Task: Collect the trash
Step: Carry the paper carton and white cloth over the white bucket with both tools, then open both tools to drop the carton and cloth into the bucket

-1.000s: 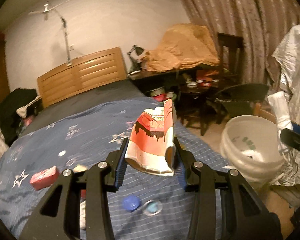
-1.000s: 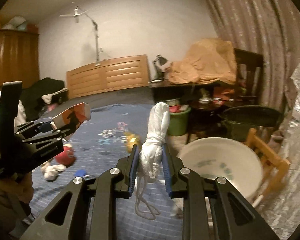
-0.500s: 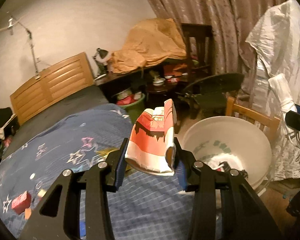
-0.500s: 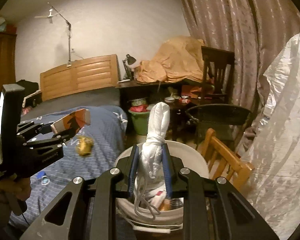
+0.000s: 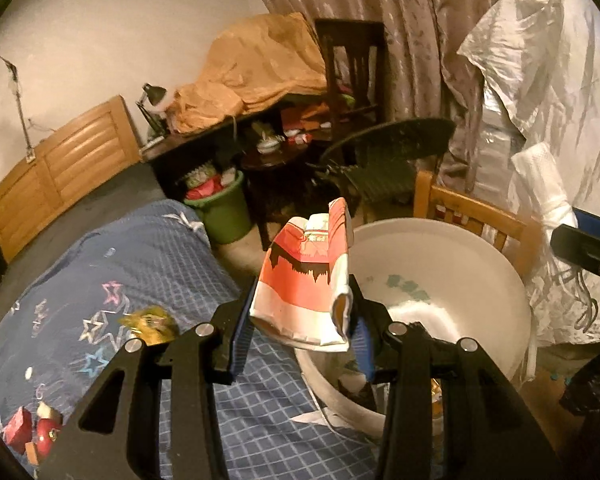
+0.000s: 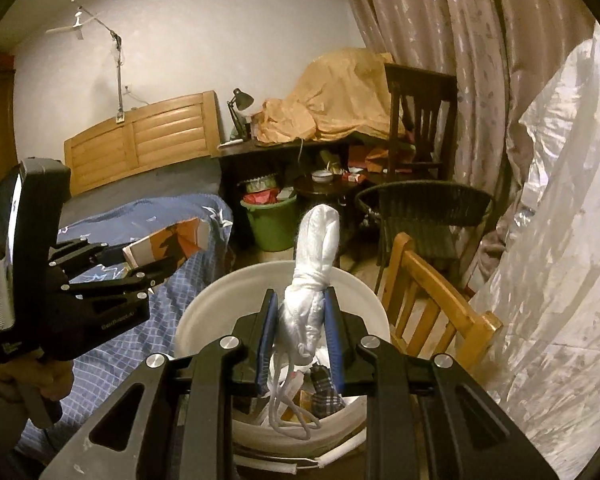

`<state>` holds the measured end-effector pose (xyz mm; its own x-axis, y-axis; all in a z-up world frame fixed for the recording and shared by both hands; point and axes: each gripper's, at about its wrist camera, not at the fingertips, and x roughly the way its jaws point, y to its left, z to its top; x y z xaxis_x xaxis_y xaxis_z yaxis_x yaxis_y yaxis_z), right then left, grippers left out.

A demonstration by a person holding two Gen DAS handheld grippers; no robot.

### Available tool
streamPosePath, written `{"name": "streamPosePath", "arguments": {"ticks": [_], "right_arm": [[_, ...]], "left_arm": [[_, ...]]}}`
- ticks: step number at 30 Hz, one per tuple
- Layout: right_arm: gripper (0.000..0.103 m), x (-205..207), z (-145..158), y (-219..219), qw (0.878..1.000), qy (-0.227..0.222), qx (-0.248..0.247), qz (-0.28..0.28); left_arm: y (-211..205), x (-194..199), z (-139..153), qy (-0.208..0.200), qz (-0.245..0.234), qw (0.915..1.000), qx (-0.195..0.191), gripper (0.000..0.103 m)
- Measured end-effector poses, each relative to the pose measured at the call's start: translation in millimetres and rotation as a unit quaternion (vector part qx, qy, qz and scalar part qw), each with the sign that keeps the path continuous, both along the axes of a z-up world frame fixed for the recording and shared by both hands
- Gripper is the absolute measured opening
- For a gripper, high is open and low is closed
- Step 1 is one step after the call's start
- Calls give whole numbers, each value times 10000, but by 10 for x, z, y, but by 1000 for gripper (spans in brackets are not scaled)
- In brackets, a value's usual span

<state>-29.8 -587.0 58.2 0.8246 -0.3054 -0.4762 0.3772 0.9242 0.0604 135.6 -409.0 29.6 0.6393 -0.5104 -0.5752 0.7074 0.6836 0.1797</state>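
My left gripper [image 5: 300, 322] is shut on a crumpled red and white paper carton [image 5: 306, 280], held at the near left rim of the white bucket [image 5: 480, 264]. From the right wrist view the same carton [image 6: 168, 244] pokes out of the left gripper [image 6: 156, 258] over the bed edge. My right gripper [image 6: 300, 328] is shut on a knotted white plastic bag [image 6: 312, 276], whose loops dangle into the white bucket [image 6: 204, 312]. Trash lies inside the bucket below it.
A blue quilted bed [image 5: 112, 280] holds a yellow wrapper [image 5: 150, 322] and red items [image 5: 18, 426]. A wooden chair [image 6: 432, 300] stands right of the bucket, a green bin [image 6: 272, 220] behind it, and a silver sheet [image 6: 560, 240] hangs at the right.
Both grippers have swung right, from over the bed to the white bucket, each still holding its item. The bucket now sits close under both.
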Motion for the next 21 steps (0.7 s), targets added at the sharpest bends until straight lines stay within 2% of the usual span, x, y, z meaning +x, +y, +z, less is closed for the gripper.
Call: {"name": "streamPosePath", "arguments": {"ticks": [5,13,15,17,18,21], "right_arm": [[25,68,-80,-80,10000,81,39,1],[25,165,-118,-129,9999,138,43,-23],[25,209,-137,-138,9998,198,17,3],[32,286,-178,-162,9994,333,55,48],[35,317,-202,-197,9994,344,96,31],[35,361,-237,-232,9992,357,161,26]], "left_arm": [[-79,91,-82,457,-348,9982,-173,41],[-231,154,-176,693,-509,9960,-232,41],[-279,168,-185,691,-627,9953,-255,47],[-327,219,-225,660,-540,9963,-101,64],[-333,251,-236,652,-442,9969,-81,64],[-278,318,-231,701,-310,9969,-158,64]]}}
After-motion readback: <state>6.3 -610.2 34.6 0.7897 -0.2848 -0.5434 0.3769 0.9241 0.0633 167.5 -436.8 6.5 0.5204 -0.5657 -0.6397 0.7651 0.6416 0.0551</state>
